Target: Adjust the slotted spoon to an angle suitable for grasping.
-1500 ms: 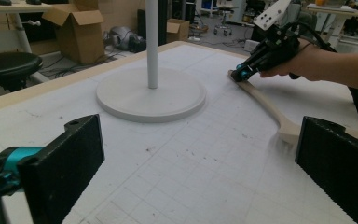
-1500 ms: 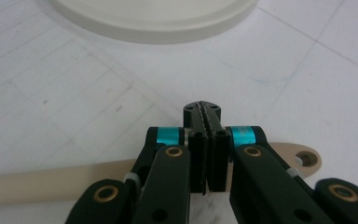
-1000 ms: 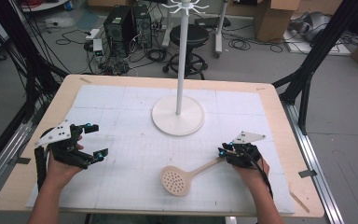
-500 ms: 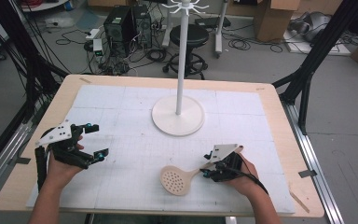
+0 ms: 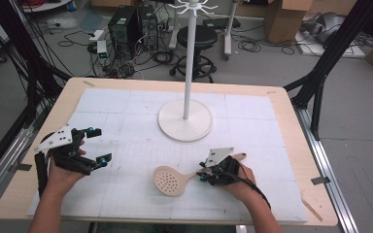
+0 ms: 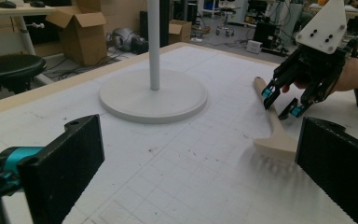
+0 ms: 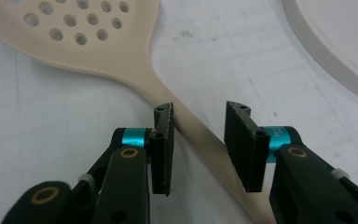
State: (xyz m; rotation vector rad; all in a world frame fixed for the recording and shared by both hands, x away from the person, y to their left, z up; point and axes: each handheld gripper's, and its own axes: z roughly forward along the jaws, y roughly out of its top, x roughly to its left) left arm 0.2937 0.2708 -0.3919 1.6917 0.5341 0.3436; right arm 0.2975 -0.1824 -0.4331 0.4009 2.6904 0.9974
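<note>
A beige slotted spoon [image 5: 170, 180] lies flat on the white mat near the table's front, its perforated head to the left and its handle running right. My right gripper [image 5: 201, 175] sits low over the handle. In the right gripper view the jaws [image 7: 198, 135] straddle the handle [image 7: 186, 128] with a gap on the right side. They have just been closing, with the handle between them, not clamped. My left gripper [image 5: 101, 144] rests open at the front left with nothing between its jaws [image 6: 200, 168], and it looks toward the spoon [image 6: 275, 135] and the right gripper [image 6: 282, 100].
A white hook stand with a round base [image 5: 184, 121] and a thin pole [image 5: 188, 73] stands at the mat's middle back, also seen as the stand base [image 6: 154, 93] and its rim [image 7: 335, 42]. Beyond the table are a stool, computers, cables and boxes.
My right gripper has slid left along the spoon's handle toward its head, and its jaws now sit around the handle. The left gripper and the spoon have stayed put.
</note>
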